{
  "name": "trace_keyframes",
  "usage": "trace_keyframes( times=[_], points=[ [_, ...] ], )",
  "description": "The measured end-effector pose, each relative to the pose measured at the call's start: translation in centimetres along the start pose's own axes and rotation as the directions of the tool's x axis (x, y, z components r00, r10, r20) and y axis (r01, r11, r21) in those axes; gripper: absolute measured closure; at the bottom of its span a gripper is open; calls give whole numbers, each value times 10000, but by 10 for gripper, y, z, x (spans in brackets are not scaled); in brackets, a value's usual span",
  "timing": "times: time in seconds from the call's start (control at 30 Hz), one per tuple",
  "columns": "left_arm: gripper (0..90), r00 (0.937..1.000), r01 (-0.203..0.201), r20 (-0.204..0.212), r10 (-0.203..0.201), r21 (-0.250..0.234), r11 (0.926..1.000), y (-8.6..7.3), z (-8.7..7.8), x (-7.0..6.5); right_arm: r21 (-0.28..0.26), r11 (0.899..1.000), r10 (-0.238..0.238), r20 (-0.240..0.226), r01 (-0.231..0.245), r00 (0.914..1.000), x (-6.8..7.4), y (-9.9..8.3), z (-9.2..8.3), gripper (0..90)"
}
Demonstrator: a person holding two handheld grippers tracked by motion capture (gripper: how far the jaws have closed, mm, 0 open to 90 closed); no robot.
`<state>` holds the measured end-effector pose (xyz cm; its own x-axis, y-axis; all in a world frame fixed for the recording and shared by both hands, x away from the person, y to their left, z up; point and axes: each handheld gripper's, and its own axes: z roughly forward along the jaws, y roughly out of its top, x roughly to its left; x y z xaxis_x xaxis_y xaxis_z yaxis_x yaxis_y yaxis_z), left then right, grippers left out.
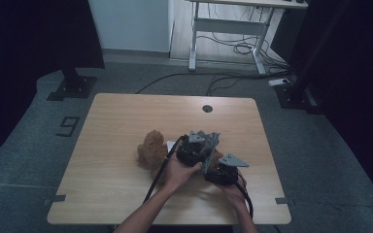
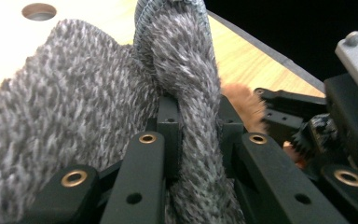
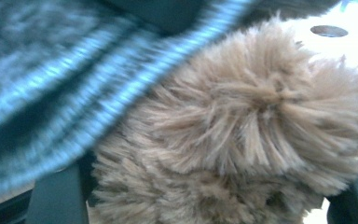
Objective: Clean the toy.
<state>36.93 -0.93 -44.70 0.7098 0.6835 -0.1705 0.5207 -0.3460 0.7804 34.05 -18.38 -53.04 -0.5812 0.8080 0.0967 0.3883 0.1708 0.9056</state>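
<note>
A brown plush toy (image 1: 150, 149) lies near the middle of the wooden table (image 1: 126, 111). My left gripper (image 1: 207, 153) is shut on a fold of grey knit cloth (image 1: 210, 143), held just right of the toy. In the left gripper view the black jaws (image 2: 196, 121) pinch the grey knit cloth (image 2: 74, 93), with brown fur (image 2: 240, 100) and the other gripper (image 2: 335, 121) behind. My right gripper (image 1: 214, 167) sits close below it. In the right gripper view brown plush fur (image 3: 242, 116) is packed between the jaws (image 3: 205, 200), and the cloth's ribbed hem (image 3: 51, 84) crosses the upper left.
A round cable hole (image 1: 207, 108) lies at the table's far edge. Beyond the table stand a white desk frame (image 1: 228, 29) with loose cables on the floor and dark stand bases (image 1: 72, 87) at both sides. Both forearms come in over the table's near edge.
</note>
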Motion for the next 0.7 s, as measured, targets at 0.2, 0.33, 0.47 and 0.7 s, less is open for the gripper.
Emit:
trace_keyframes(
  times=[0.2, 0.33, 0.47, 0.7],
  points=[
    [777, 9986, 428, -309, -436, -253, 9988, -16, -30, 29, -93, 9998, 182, -151, -184, 9997, -2, -1, -1, 285],
    [782, 9987, 325, -368, -348, -627, 9975, -28, -54, 40, -205, 9997, -98, -176, 94, 9998, 3, 1, -1, 289],
    [784, 9964, 574, -548, -640, -1149, 9917, -37, -77, 54, -218, 9993, -301, -136, 298, 9995, 5, 1, -1, 293],
    [782, 9768, 1577, -1338, -1671, -780, 9844, -64, -93, 103, -256, 9995, -192, -245, 186, 9995, -1, -4, -1, 300]
  ],
)
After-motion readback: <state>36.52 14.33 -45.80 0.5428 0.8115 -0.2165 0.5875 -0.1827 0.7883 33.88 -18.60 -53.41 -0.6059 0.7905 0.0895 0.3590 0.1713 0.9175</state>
